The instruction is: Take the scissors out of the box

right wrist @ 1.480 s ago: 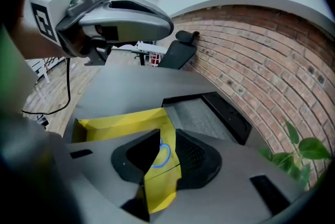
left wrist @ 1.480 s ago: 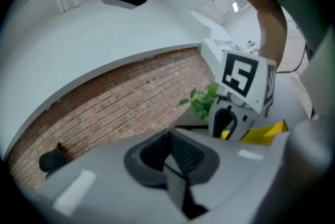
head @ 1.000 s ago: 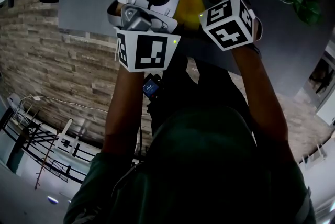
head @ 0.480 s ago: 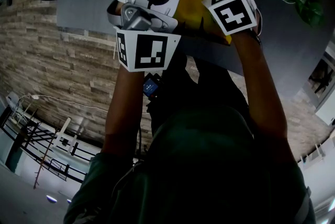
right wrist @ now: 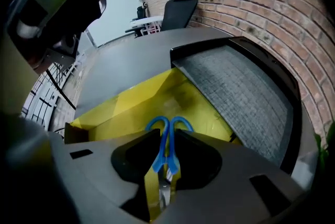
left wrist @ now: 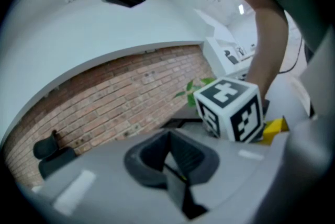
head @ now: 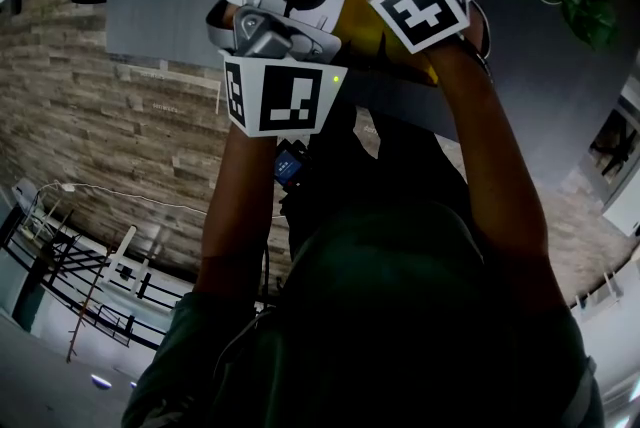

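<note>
Well, from the biggest thing down:

- The brick wall runs along the far edge of the table, and a dark chair stands at the table's far end.
- A grey mat with a dark rim lies on the table, just beside the box.
- The yellow box sits open on the table, right under my right hand.
- My left gripper hangs over bare table next to the box. Its fingers are pressed together with nothing between them. The marker cube of my other tool shows just beyond it.
- My right gripper reaches down into the box. Its fingers are drawn in on the scissors, and the blue shanks fill the narrow gap at the tips.
- The scissors are inside the box. The blue handle loops point away from me and the metal blades run back between my fingers.
</note>
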### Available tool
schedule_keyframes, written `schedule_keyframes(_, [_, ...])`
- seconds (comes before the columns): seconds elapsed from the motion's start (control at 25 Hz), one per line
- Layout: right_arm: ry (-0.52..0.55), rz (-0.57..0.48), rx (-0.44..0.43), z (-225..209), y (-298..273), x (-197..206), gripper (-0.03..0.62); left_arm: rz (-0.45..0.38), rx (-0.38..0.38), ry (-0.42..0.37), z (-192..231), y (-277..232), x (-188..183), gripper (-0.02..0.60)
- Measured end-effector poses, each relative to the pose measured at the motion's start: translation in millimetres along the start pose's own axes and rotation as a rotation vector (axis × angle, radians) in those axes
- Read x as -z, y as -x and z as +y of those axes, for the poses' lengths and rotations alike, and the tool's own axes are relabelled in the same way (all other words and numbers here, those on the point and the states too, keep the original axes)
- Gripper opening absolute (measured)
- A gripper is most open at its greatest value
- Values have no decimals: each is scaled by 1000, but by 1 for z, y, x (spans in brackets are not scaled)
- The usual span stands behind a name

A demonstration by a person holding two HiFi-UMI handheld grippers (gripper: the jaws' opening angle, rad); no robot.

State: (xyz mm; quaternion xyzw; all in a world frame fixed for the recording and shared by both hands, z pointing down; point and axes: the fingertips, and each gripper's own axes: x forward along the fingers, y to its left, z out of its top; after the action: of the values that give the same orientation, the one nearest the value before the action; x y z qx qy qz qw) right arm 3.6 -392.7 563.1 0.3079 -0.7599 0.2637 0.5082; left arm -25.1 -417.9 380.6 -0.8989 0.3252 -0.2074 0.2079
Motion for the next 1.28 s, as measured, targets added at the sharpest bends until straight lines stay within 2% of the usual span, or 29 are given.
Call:
schedule_keyframes(0.08, [45, 11, 17, 0, -1, 3, 86, 0, -2, 0, 1, 0, 0, 2])
schedule_keyframes(0.16, [83, -27, 36, 0, 2, -2, 81, 1, -4, 1, 1, -1, 0, 2])
schedule_keyframes(0.28, [128, -105, 74, 2, 8, -11, 80, 1, -4, -2, 1, 0, -2, 2])
schedule_keyframes(0.64, [216, -383, 267, -1, 64, -39, 78, -13, 1, -40, 5, 1, -21, 2])
schedule_keyframes(0.88, [233, -510, 352, -1, 106, -47, 77, -27, 12, -73, 7, 3, -38, 2])
schedule_keyframes(1.28, [223, -616, 415, -5, 162, -52, 77, -50, 37, -126, 3, 4, -66, 2])
